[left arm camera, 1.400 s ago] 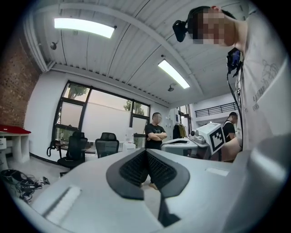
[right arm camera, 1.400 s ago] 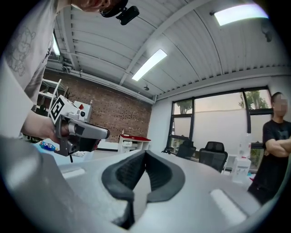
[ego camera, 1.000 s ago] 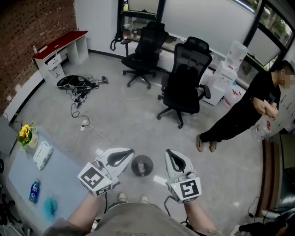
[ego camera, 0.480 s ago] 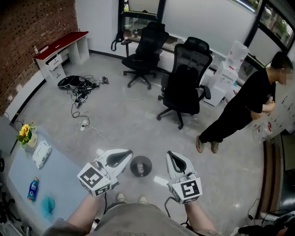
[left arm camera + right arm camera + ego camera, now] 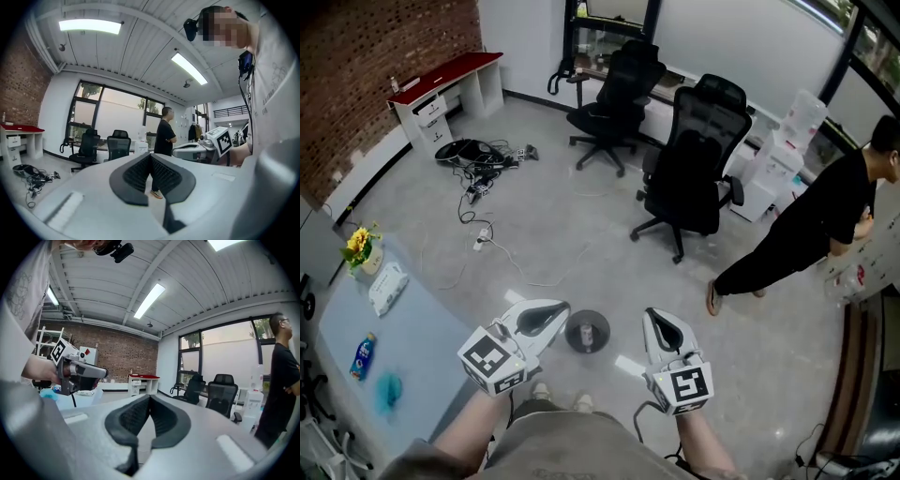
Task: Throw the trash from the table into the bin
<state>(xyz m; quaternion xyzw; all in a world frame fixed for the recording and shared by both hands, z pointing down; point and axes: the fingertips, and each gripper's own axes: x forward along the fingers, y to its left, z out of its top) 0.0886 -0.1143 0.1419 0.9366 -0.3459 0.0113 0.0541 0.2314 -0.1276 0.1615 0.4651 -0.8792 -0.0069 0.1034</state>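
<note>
Progress check: left gripper (image 5: pixel 546 317) and right gripper (image 5: pixel 661 328) both clenched empty, flanking the floor bin (image 5: pixel 588 333); teal wad (image 5: pixel 387 392) and blue bottle (image 5: pixel 363 355) remain on the table (image 5: pixel 431 337), awaiting pickup and binning

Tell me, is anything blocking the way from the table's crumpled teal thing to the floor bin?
Nothing visible. The bin stands on bare floor just right of the table, where the crumpled teal item lies; only the left gripper, shut and empty, hangs over that gap.
</note>
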